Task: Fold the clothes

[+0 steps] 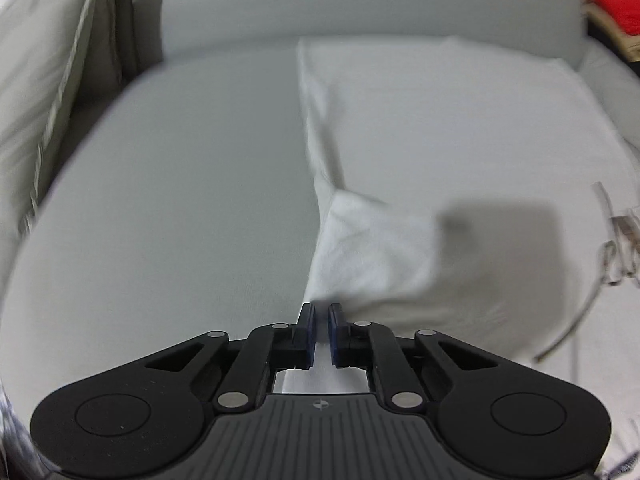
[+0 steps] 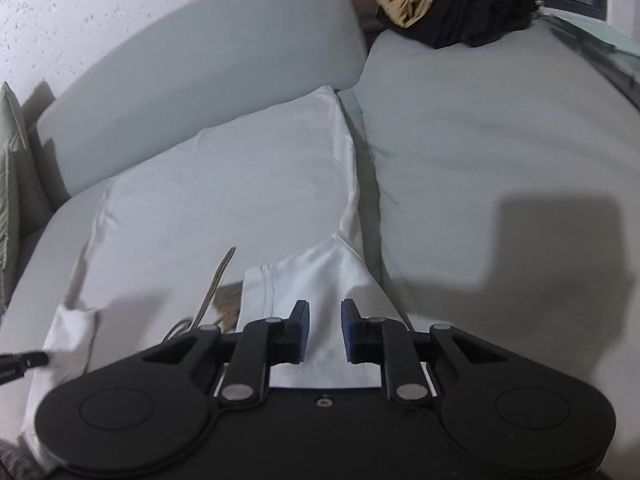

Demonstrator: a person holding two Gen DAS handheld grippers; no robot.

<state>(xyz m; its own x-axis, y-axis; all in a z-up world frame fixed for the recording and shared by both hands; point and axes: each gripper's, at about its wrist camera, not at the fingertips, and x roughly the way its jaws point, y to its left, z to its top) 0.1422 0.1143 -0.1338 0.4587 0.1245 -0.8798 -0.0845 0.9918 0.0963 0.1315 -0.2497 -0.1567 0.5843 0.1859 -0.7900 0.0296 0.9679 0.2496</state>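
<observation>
A white T-shirt (image 1: 440,128) lies spread on a pale grey sofa seat (image 1: 180,200). My left gripper (image 1: 321,309) is shut on the shirt's left sleeve (image 1: 372,252), which is lifted and pulled towards me. In the right wrist view the shirt (image 2: 240,184) lies ahead, and its right sleeve (image 2: 320,280) runs between the fingers of my right gripper (image 2: 324,305). The right jaws stand slightly apart, and the cloth lies between them without being pinched. The left gripper's tip (image 2: 24,360) shows at the far left, on the other sleeve.
A pile of red, tan and black clothes (image 2: 452,4) sits at the back right of the sofa. The backrest cushion (image 2: 200,60) runs behind the shirt. A pale pillow (image 1: 44,80) stands at the left. The collar's label (image 2: 228,300) shows near the right gripper.
</observation>
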